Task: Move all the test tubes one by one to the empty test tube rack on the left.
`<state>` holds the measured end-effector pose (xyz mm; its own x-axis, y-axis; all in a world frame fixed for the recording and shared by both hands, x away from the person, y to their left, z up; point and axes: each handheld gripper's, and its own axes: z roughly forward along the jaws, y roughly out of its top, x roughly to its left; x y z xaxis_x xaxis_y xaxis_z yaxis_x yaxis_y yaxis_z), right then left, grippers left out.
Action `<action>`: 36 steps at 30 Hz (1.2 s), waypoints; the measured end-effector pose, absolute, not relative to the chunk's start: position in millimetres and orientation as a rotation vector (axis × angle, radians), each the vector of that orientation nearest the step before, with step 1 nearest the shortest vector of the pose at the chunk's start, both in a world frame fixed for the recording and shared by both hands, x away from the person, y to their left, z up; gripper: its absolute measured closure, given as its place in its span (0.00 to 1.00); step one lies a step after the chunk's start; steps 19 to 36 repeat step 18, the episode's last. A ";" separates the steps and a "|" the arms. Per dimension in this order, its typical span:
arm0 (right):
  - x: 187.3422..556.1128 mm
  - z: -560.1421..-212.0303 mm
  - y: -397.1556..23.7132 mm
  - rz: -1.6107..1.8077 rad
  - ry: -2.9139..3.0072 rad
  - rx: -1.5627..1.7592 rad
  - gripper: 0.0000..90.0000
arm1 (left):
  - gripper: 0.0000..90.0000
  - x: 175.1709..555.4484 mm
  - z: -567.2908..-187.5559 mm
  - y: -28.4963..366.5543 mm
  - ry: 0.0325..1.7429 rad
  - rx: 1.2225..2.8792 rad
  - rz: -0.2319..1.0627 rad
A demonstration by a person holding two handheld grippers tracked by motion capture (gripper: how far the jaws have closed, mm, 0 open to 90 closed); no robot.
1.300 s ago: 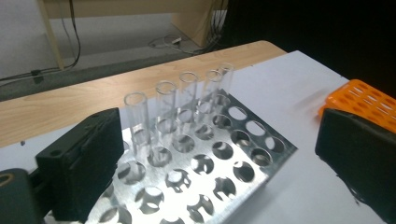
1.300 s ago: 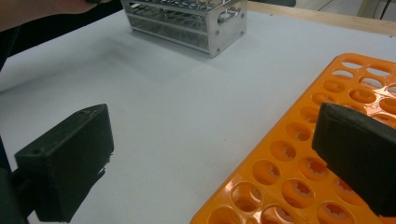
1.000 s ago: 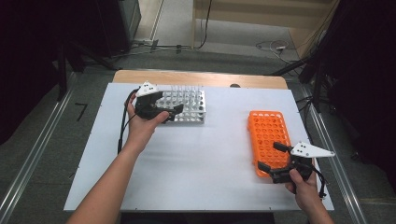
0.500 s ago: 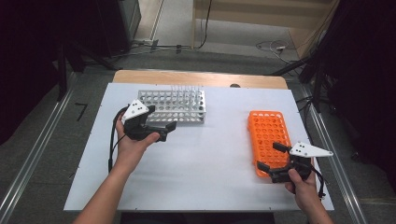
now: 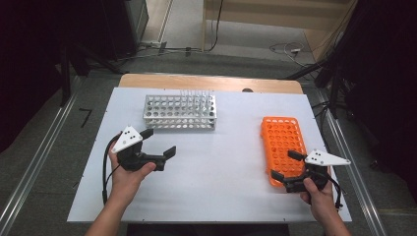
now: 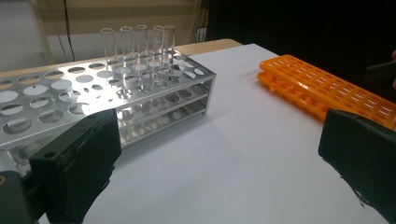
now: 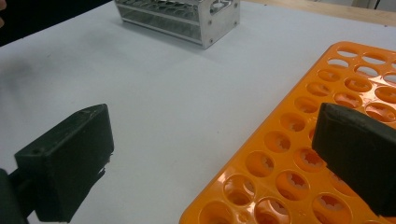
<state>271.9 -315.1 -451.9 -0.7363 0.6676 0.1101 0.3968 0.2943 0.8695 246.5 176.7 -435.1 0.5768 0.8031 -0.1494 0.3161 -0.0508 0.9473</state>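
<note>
While the silver rack (image 5: 180,111) with its clear tubes (image 6: 136,45) stays at the table's (image 5: 221,162) far left, the left gripper (image 5: 158,143) has pulled back toward the person, jaws wide and apparently empty. The right gripper (image 5: 286,165) hovers, also wide, straddling the orange rack's (image 5: 281,142) near corner.

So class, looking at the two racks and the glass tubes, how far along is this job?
Nothing looks done yet: the glass tubes all stand in the metal rack, and the orange rack holds none. In hand: nothing. The left claw is open in front of the metal rack, and the right claw is open at the orange rack's near corner. Any moving of tubes is left.
</note>
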 end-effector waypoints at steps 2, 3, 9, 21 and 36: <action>272.0 -452.1 -315.4 1.417 2.291 0.970 0.00 | 0.00 239.6 -437.3 180.2 0.954 1.618 0.516; 271.9 -452.2 -315.5 1.415 2.291 0.971 0.00 | 0.00 235.8 -438.5 181.6 0.953 1.612 0.521; 270.2 -453.3 -315.1 1.407 2.293 0.970 0.00 | 0.00 211.8 -446.7 194.0 0.950 1.588 0.509; 269.2 -456.8 -315.3 1.403 2.299 0.981 0.00 | 0.00 206.2 -454.3 198.4 0.959 1.609 0.513; 269.2 -456.8 -315.3 1.403 2.299 0.981 0.00 | 0.00 206.2 -454.3 198.4 0.959 1.609 0.513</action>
